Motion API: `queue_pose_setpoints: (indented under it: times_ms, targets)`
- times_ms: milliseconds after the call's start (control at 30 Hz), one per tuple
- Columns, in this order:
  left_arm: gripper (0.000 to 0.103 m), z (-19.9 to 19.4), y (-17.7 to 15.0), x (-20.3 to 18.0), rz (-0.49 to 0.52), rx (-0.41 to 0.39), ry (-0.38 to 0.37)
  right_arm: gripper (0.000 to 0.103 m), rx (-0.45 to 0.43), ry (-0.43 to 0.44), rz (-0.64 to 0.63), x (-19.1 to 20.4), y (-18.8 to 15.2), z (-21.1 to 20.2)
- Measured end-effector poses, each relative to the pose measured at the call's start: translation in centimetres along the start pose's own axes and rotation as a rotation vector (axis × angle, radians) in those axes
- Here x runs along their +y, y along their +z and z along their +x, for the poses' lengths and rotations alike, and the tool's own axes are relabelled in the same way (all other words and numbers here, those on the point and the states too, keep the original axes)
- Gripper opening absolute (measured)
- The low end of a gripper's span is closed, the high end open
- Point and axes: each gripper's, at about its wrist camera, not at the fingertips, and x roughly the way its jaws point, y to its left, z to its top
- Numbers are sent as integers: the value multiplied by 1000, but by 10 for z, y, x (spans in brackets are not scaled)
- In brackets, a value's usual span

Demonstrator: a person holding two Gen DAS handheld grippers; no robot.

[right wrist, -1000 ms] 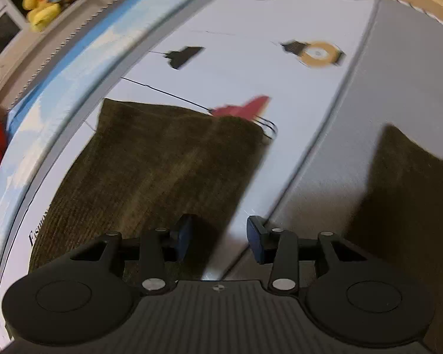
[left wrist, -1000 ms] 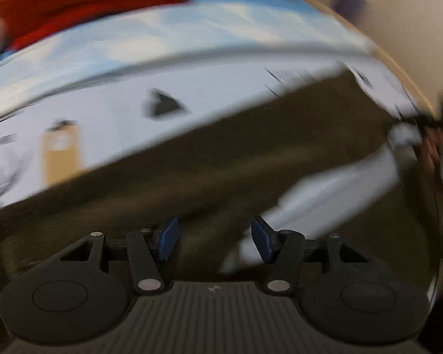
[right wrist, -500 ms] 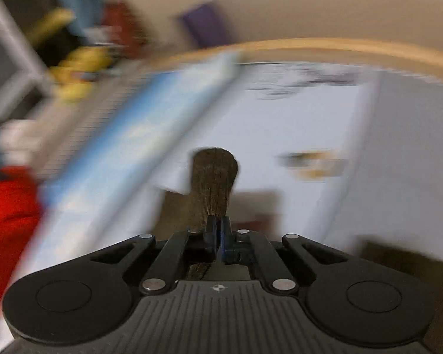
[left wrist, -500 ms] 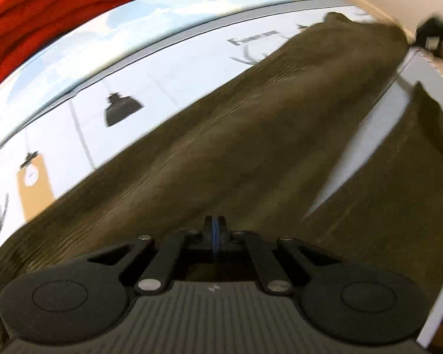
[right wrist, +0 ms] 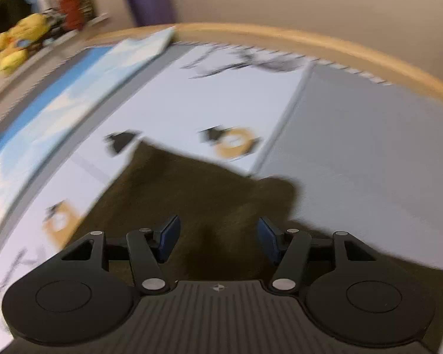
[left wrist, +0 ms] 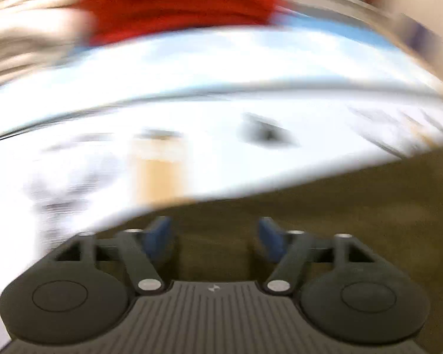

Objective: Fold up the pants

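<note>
Where mat (right wrist: pixel 192 103) print blurs, nothing readable

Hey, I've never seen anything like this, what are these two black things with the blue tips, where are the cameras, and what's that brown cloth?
No robot here: a person holds a two-finger tool in each hand, with a wide-angle camera on each looking forward along the fingers. One picture is from the left hand-held gripper, the other from the right hand-held gripper. The blue tips are the finger pads. Both sets of jaws stand apart and hold nothing. The brown cloth is a pair of pants lying on a printed mat with small drawings on it, waiting to be folded. The left picture is badly blurred; it shows a red cloth pile at the far side. The right one shows yellow plush toys in the background.
</note>
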Motion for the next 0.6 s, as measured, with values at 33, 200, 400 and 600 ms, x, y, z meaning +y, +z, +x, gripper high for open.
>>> queue_pose_setpoints:
  times_ms: [33, 200, 400, 600]
  targets:
    - [85, 2, 2, 15, -37, -1, 79, 60, 19, 32, -14, 7, -2, 1]
    - [87, 30, -12, 74, -93, 143, 247, 60, 50, 115, -74, 35, -10, 1]
    - [62, 58, -41, 97, -50, 166, 171, 60, 52, 173, -109, 48, -18, -14]
    - [64, 34, -43, 133, -189, 90, 303, 60, -6, 275, -194, 46, -18, -60]
